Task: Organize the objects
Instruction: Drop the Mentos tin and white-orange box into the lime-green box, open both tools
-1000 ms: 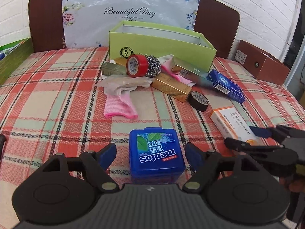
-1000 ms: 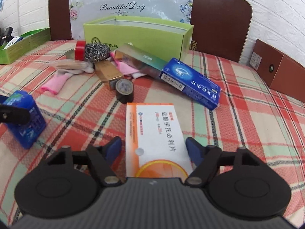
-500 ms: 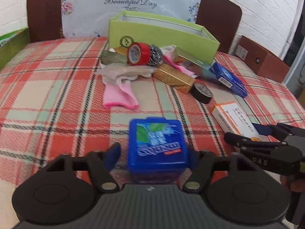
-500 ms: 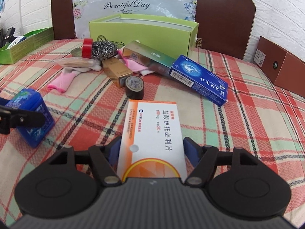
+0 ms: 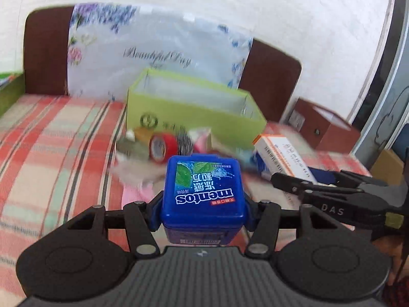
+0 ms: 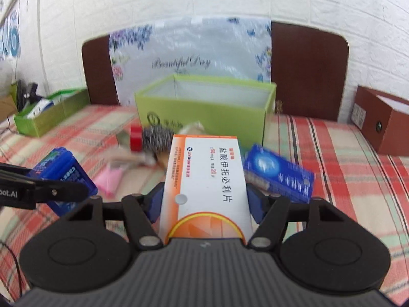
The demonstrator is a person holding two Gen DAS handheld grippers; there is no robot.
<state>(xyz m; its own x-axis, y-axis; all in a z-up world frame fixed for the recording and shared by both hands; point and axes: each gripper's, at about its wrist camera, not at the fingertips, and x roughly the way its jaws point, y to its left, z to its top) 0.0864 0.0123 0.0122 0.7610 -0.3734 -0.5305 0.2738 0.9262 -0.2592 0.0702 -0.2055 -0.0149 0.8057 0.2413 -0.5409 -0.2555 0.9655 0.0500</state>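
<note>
Gripping mints tin in left tool, right view alone showing side tray

Lighting: bright, even daylight, soft shadows. Blur: strong motion smear across the plaid bed and green box; held mint tin and medicine carton sharp. Fisheye bends edges, dark corners.

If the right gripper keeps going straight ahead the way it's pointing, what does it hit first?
Probably the open green box: it lies dead ahead of the right gripper and its medicine carton. The steel scourer looks lower and slightly left, though blur hides depth.
</note>
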